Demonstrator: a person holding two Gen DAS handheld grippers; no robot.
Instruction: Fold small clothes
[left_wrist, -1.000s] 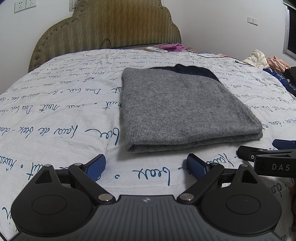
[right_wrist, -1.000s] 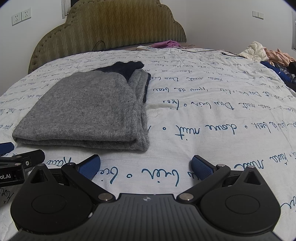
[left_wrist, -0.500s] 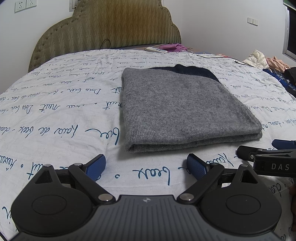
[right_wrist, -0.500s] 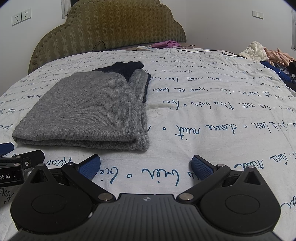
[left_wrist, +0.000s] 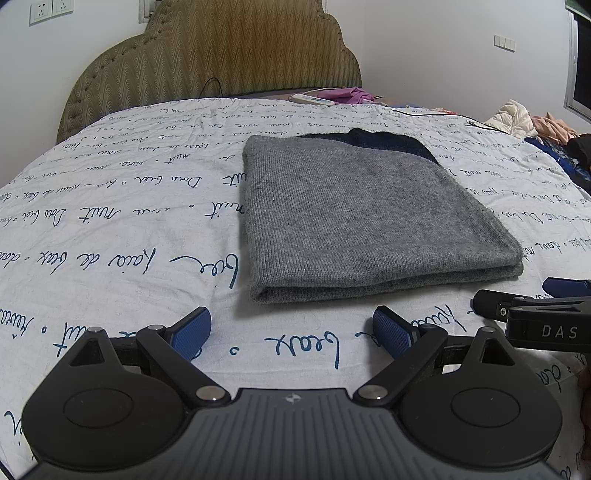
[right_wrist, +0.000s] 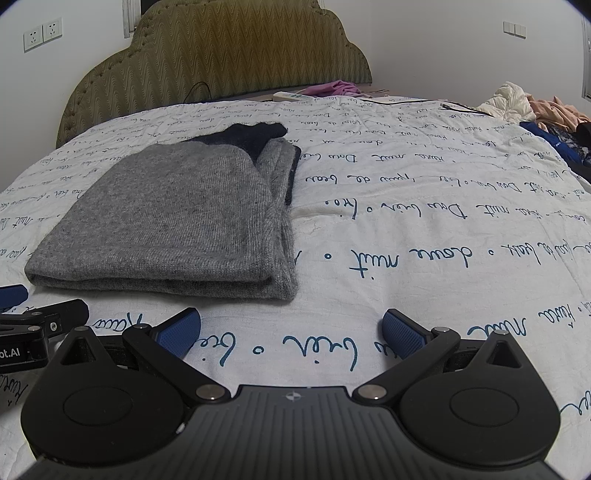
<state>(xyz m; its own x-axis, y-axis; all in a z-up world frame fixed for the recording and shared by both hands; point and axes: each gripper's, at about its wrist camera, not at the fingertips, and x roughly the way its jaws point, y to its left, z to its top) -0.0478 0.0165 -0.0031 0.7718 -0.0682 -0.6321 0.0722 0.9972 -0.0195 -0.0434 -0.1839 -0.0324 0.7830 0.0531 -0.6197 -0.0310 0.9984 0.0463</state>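
Folded grey sweater (left_wrist: 373, 218) lies flat on the bed (left_wrist: 110, 229). Left hand-held gripper (left_wrist: 291, 328) and right hand-held gripper (right_wrist: 291, 326) sit just short of the sweater's near edge, both spread wide, holding nothing.

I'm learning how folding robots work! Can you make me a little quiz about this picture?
1. True or false: the grey sweater lies folded on the bed sheet.
2. What is the left gripper holding? A) sweater B) nothing C) sheet
3. What colour are the right gripper pads?

Key: 1 true. 2 B, it is open, short of the sweater. 3 blue.
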